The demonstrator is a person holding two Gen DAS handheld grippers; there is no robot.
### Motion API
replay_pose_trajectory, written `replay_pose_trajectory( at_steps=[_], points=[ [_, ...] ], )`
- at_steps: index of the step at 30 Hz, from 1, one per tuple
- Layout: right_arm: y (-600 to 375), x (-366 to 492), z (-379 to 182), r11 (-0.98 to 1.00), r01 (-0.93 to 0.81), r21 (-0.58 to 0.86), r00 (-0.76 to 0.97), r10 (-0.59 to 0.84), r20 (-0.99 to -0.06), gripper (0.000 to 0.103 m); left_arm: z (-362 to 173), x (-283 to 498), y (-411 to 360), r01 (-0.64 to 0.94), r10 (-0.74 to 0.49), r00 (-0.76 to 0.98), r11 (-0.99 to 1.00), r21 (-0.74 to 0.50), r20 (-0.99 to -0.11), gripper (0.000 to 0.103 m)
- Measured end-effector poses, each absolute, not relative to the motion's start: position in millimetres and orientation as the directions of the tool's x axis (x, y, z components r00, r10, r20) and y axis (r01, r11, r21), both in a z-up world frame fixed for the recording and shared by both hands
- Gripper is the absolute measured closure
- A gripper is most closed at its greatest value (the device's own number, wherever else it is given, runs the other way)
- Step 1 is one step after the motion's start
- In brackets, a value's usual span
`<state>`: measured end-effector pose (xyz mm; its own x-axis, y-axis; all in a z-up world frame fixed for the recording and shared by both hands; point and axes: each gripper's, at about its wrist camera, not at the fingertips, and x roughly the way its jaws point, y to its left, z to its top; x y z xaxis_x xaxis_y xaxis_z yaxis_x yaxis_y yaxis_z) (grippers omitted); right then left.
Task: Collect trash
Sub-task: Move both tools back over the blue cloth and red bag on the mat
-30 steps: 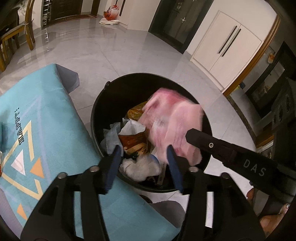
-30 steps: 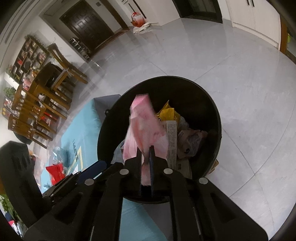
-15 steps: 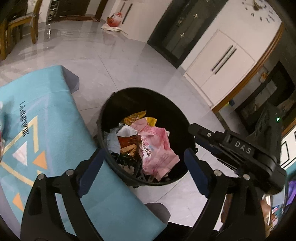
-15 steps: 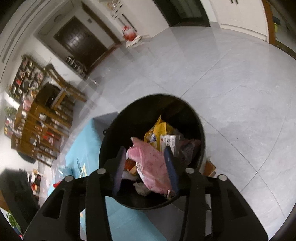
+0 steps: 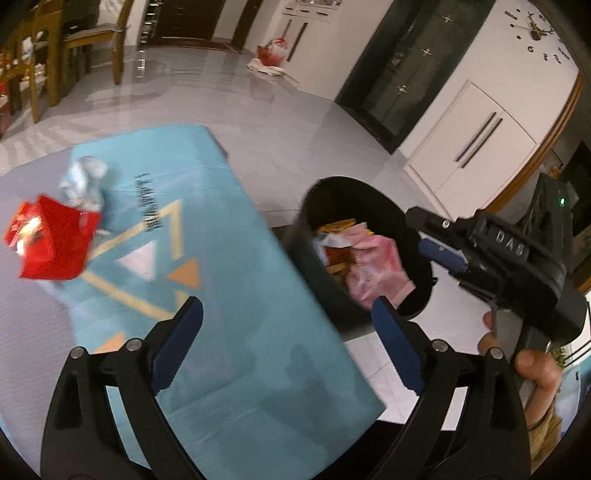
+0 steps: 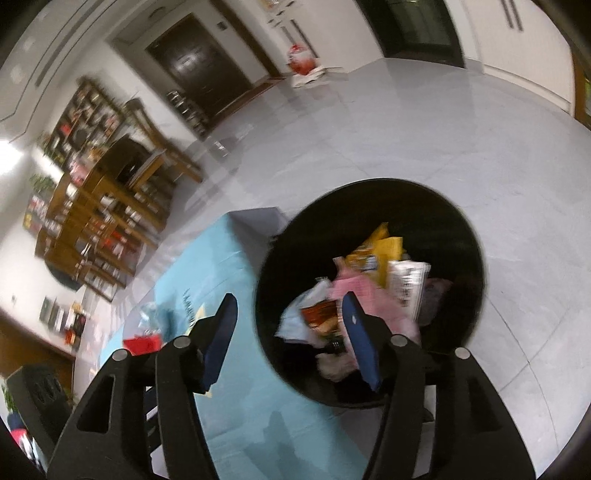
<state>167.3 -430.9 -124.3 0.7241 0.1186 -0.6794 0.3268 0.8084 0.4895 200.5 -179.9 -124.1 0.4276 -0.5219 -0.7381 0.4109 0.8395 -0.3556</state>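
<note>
Between picks: both the left gripper (image 5: 286,343) and right gripper (image 6: 290,338) spread and empty, pink wrapper (image 5: 373,273) in the bin (image 5: 369,188), red pack (image 5: 51,245) and crumpled wrapper (image 5: 85,181) on the bench (image 5: 240,332), likely next: reach for those.

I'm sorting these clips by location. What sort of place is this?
Most likely a home's open living and dining area: wooden dining chairs, a cluttered wooden shelf unit, a wall clock, and white cupboard doors around a glossy tiled floor.
</note>
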Motion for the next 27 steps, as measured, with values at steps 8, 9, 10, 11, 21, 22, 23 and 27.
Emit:
replay_pose_trajectory(
  at_steps=[8, 9, 10, 11, 21, 22, 23, 27],
  points=[
    [-383.6, 184.6, -119.3, 0.858, 0.221, 0.464, 0.714, 0.182, -0.676, 0.043, -126.8, 190.1, -122.8, 0.334, -0.457, 0.468, 0.884, -0.327, -0.756, 0.010],
    [-376.3, 186.9, -119.0, 0.865, 0.205, 0.458, 0.711, 0.190, -0.677, 0.043, -127.9, 190.0, -114.4, 0.323, -0.450, 0.471, 0.888, -0.326, -0.758, 0.010],
    [-368.5, 189.0, -118.1, 0.873, 0.187, 0.450, 0.708, 0.198, -0.678, 0.043, -130.3, 188.4, -102.4, 0.302, -0.436, 0.477, 0.897, -0.324, -0.763, 0.010],
    [-363.0, 191.3, -116.9, 0.879, 0.172, 0.444, 0.706, 0.204, -0.678, 0.043, -133.1, 187.0, -91.6, 0.284, -0.424, 0.480, 0.903, -0.321, -0.768, 0.010],
    [-272.4, 210.5, -119.9, 0.933, -0.036, 0.358, 0.636, 0.298, -0.712, 0.043, -158.2, 189.3, 23.5, 0.039, -0.251, 0.505, 0.963, -0.268, -0.826, 0.010],
    [-263.3, 212.5, -121.7, 0.935, -0.054, 0.349, 0.626, 0.305, -0.718, 0.043, -159.7, 189.4, 33.4, 0.023, -0.237, 0.507, 0.965, -0.261, -0.829, 0.010],
    [-256.1, 213.2, -123.5, 0.937, -0.068, 0.344, 0.619, 0.310, -0.722, 0.043, -159.9, 190.2, 44.7, 0.004, -0.218, 0.511, 0.968, -0.251, -0.831, 0.010],
    [-225.2, 221.9, -130.0, 0.942, -0.120, 0.315, 0.580, 0.324, -0.748, 0.043, -159.6, 194.5, 78.9, -0.060, -0.167, 0.519, 0.971, -0.230, -0.838, 0.010]
  ],
)
